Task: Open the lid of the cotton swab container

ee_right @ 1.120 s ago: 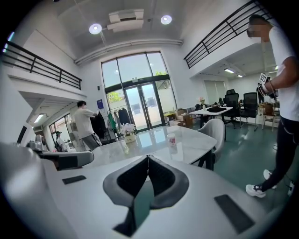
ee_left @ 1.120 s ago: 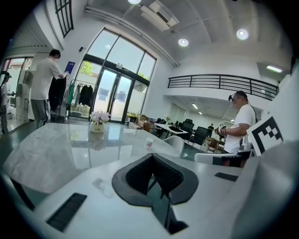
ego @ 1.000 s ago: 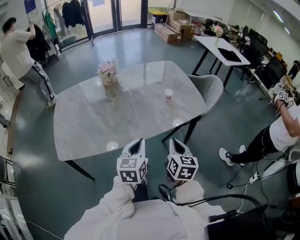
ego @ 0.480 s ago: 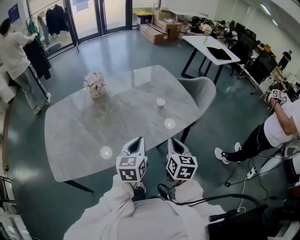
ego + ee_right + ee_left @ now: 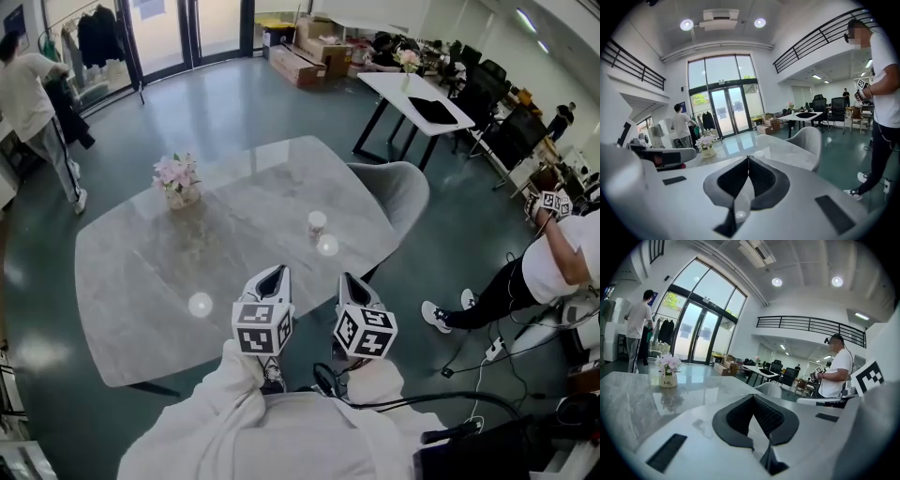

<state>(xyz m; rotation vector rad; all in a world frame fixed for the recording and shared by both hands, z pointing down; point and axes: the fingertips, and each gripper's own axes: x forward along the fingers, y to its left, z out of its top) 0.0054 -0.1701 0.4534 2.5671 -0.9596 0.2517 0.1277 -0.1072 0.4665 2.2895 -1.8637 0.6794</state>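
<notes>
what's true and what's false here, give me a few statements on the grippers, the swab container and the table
1. The cotton swab container stands on the grey table. True.
2. The right gripper grips that container. False: it is shut on nothing, as is the left gripper, and both are apart from the container.
3. A flower pot stands on the table, left of the container in the head view. True.
4. The grey chair is at the table's left edge. False: it is at the right edge in the head view.
</notes>
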